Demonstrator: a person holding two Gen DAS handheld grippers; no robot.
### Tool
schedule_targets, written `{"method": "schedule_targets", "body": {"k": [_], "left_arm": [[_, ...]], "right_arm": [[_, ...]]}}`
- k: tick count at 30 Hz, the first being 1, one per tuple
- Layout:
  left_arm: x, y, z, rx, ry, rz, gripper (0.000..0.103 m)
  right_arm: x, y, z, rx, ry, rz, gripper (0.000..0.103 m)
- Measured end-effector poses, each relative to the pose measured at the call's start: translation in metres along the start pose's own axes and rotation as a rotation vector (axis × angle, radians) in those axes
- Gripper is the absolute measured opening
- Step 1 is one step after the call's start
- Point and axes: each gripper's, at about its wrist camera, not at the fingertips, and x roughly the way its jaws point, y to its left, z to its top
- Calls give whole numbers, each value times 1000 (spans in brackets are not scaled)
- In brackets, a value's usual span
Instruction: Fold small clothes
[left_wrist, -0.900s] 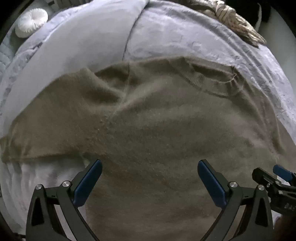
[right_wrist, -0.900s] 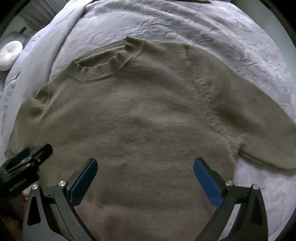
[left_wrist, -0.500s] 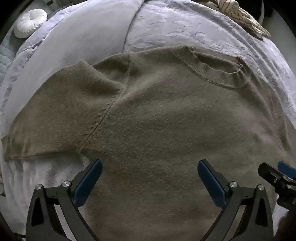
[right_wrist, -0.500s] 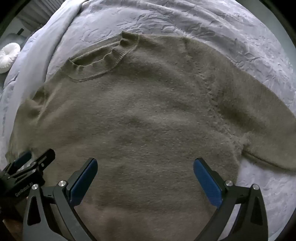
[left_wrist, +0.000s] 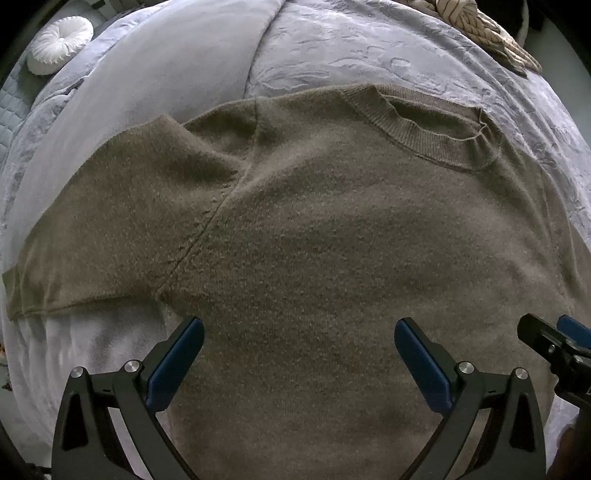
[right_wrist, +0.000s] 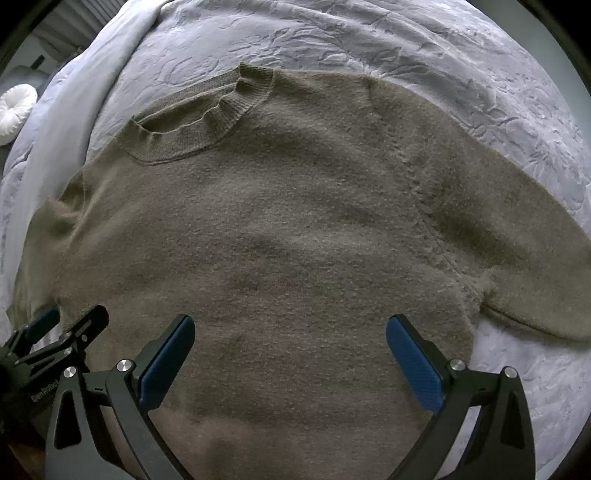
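An olive-brown knit short-sleeved sweater (left_wrist: 332, 258) lies spread flat, front up, on a pale grey bed cover, ribbed collar (left_wrist: 436, 136) at the far side. It also fills the right wrist view (right_wrist: 295, 240). My left gripper (left_wrist: 299, 354) is open and empty above the sweater's lower left part, near the left sleeve (left_wrist: 103, 229). My right gripper (right_wrist: 290, 354) is open and empty above the lower right part, near the right sleeve (right_wrist: 517, 258). Each gripper shows at the edge of the other's view.
The embossed grey bed cover (right_wrist: 406, 48) surrounds the sweater. A smooth lighter sheet (left_wrist: 166, 74) lies at the far left. A round white cushion (left_wrist: 61, 44) sits at the far left. A beige leaf-patterned cloth (left_wrist: 480, 26) lies at the far right.
Both grippers stay open. The sweater has settled flatter and its collar has shifted slightly in view; both grippers have drifted a little over the lower body.
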Motion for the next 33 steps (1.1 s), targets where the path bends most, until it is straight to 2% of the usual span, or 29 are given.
{"method": "schedule_targets", "body": {"k": [16,19,33], "left_arm": [[3,0,17,-6,28,27,103],[2,-14,21,-12,32,36,103],[-3,-21,13,-5,37,46,103]], "right_arm": [[1,-5,6,-7,0,5,103],[0,-6,8,-7,0,4,103],[-1,-7,8,-6,-2,3,103]]}}
